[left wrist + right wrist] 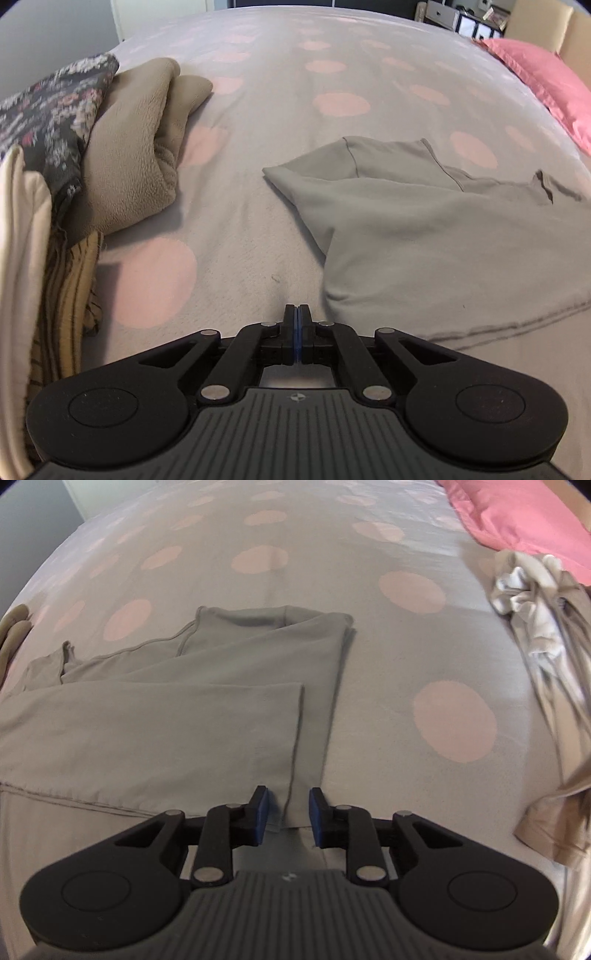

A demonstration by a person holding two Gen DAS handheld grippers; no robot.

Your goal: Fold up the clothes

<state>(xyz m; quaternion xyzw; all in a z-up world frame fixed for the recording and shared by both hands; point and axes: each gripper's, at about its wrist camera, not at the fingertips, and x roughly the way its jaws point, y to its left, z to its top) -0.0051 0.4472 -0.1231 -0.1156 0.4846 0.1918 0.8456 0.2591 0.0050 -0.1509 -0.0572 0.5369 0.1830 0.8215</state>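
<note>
A grey-green shirt [443,236] lies partly folded on the bed, its sleeve end pointing left in the left wrist view. My left gripper [297,306] is shut with nothing between its pads, hovering over bare bedcover just left of the shirt's lower corner. In the right wrist view the same shirt [166,720] fills the left half, one folded layer lying over another. My right gripper [287,792] stands a little open above the shirt's right hem edge. The folded edge runs down between the blue pads, and they do not press on it.
The bedcover [295,92] is pale grey with pink dots. A clothes pile sits at the left: tan fleece [136,155], dark floral cloth [48,110], striped fabric [70,295]. A pink pillow [517,513] lies at the far right, with crumpled garments [535,602] below it.
</note>
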